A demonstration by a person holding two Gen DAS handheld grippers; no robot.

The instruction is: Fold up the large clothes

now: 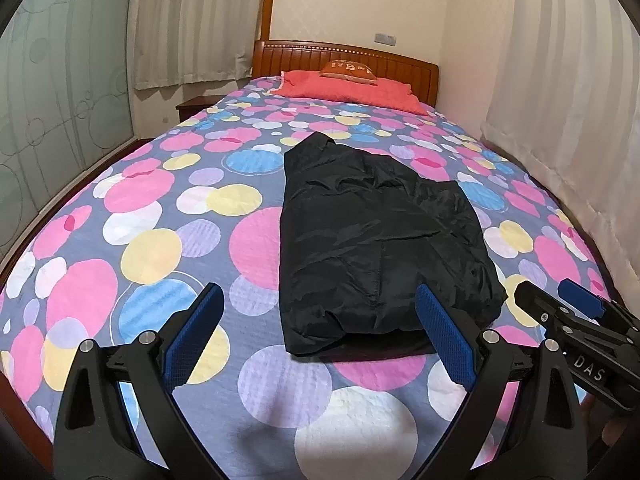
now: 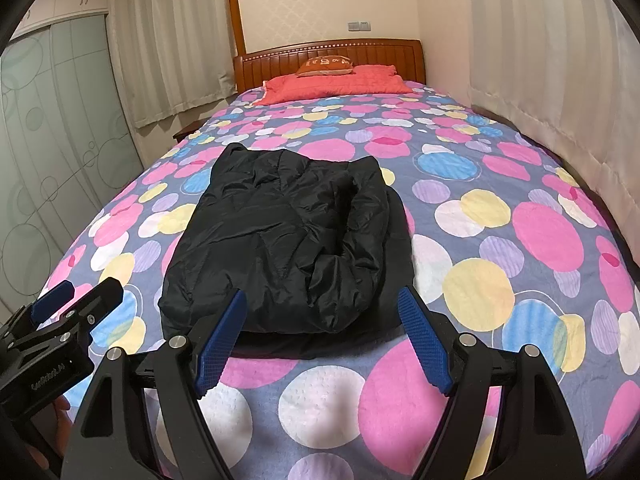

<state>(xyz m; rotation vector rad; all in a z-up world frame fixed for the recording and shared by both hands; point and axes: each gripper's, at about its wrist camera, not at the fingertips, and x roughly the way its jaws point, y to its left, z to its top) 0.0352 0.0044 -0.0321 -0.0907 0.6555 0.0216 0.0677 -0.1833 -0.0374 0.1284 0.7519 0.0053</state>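
A black jacket point(image 1: 384, 232) lay folded on the spotted bedspread point(image 1: 140, 208), its near hem close to the bed's near edge, with bare cover left, right and far. The left gripper point(image 1: 320, 336) and right gripper point(image 2: 322, 336) hovered wide open, gripping nothing. The garment's underside and sleeves stayed hidden.

Bare bedspread point(image 1: 132, 240) lies open either side of the black jacket point(image 1: 380, 236); curtain point(image 1: 560, 100) crowds the right edge.
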